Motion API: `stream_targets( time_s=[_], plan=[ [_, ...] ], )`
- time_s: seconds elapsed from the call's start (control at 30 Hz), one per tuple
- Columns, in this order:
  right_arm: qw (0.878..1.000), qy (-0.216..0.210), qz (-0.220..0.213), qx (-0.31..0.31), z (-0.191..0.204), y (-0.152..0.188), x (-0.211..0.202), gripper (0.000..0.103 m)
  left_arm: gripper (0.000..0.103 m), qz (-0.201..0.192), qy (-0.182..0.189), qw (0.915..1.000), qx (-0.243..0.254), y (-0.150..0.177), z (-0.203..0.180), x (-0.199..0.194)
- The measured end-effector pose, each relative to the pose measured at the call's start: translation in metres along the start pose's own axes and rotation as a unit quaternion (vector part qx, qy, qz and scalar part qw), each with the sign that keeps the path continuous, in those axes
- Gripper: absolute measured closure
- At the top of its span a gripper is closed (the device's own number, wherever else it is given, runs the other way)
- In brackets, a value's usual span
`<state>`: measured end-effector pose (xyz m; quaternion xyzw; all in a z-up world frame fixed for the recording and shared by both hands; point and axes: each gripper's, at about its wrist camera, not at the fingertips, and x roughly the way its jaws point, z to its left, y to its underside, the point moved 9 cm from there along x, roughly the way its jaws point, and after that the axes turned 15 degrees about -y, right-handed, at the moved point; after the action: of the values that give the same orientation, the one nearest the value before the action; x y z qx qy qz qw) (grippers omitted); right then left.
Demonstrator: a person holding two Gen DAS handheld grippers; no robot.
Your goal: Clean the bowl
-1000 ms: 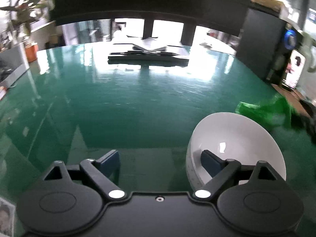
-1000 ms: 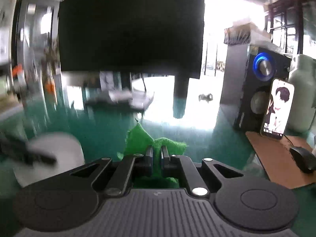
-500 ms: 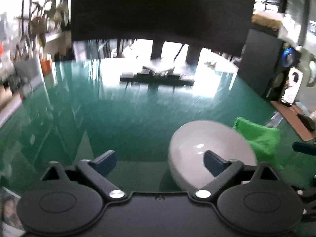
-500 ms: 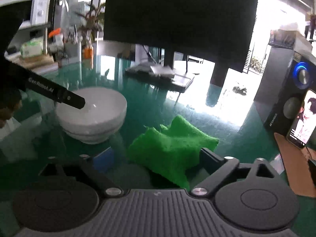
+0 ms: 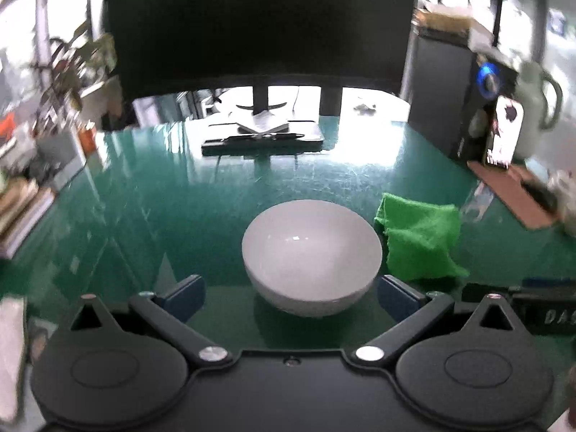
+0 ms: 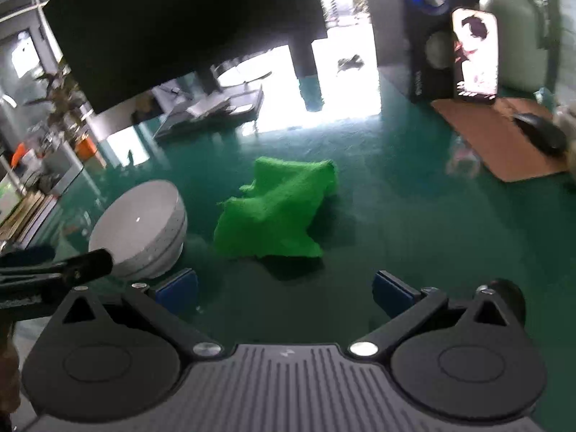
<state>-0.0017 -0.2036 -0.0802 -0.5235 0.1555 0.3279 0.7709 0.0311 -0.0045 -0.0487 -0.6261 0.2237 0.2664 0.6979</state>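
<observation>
A white bowl [image 5: 311, 252] stands upright on the green table, straight ahead of my left gripper [image 5: 293, 293]. That gripper is open, its blue pads behind the bowl and to either side of it, touching nothing. A crumpled green cloth [image 5: 419, 239] lies just right of the bowl. In the right wrist view the cloth [image 6: 277, 208] rests flat on the table ahead of my right gripper [image 6: 286, 289], which is open and empty. The bowl [image 6: 140, 226] sits left of the cloth there, with part of the left gripper in front of it.
A large dark monitor [image 5: 259, 25] and a black keyboard [image 5: 262, 140] stand at the back of the table. At the right are a speaker [image 6: 428, 32], a propped phone [image 6: 475, 54], a mouse [image 6: 540, 133] on a brown mat and a pale jug [image 6: 518, 25].
My right gripper has opened and let go of the green cloth, which now lies on the table. My left gripper has released the bowl's rim and drawn back; the bowl stands upright.
</observation>
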Motion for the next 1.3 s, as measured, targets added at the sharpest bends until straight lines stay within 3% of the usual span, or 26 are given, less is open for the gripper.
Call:
stream_targets(
  time_s=[0.13, 0.23, 0.33, 0.43, 0.57, 0.67, 0.8, 0.97, 1.07, 1.2, 1.3],
  plan=[
    [1.0, 0.019, -0.002, 0.003, 0.003, 0.003, -0.003, 0.0, 0.0, 0.01, -0.026, 0.9994, -0.021, 0.003, 0.008, -0.004],
    [0.999, 0.018, 0.026, -0.001, 0.003, 0.006, 0.005, 0.0, 0.0, 0.042, -0.001, 0.9991, -0.005, 0.005, 0.004, -0.003],
    [0.999, 0.016, 0.041, -0.002, 0.002, 0.006, 0.011, 0.0, 0.001, 0.01, -0.02, 0.9994, 0.028, 0.001, 0.003, -0.007],
    [0.999, 0.018, 0.036, -0.002, 0.002, 0.003, 0.009, 0.0, 0.001, -0.007, -0.04, 0.9988, 0.027, -0.003, 0.004, -0.01],
    [0.999, 0.029, 0.034, -0.011, 0.003, 0.001, 0.008, 0.0, 0.0, 0.051, -0.077, 0.9955, 0.02, -0.001, 0.008, 0.002],
    [0.998, 0.038, 0.039, -0.016, 0.004, 0.0, 0.008, 0.0, 0.001, 0.074, -0.051, 0.996, 0.008, 0.001, 0.005, 0.007],
    [0.997, 0.036, 0.066, -0.021, 0.005, -0.004, 0.011, 0.0, 0.001, 0.065, -0.017, 0.9977, 0.007, -0.001, -0.005, 0.003],
    [0.996, 0.051, 0.054, -0.039, 0.009, -0.007, 0.003, 0.0, 0.001, 0.033, -0.045, 0.9961, 0.068, -0.004, -0.017, -0.019],
    [0.997, 0.043, 0.061, -0.032, 0.013, -0.005, 0.001, 0.0, 0.001, 0.011, -0.069, 0.9956, 0.064, -0.013, -0.015, -0.031],
    [0.997, 0.031, 0.069, -0.024, 0.017, -0.004, -0.001, 0.0, 0.001, 0.033, -0.059, 0.9968, 0.042, -0.02, -0.013, -0.033],
    [0.997, 0.031, 0.063, -0.026, 0.02, -0.007, -0.005, 0.0, 0.001, 0.024, -0.062, 0.997, 0.041, -0.024, -0.013, -0.038]
  ],
)
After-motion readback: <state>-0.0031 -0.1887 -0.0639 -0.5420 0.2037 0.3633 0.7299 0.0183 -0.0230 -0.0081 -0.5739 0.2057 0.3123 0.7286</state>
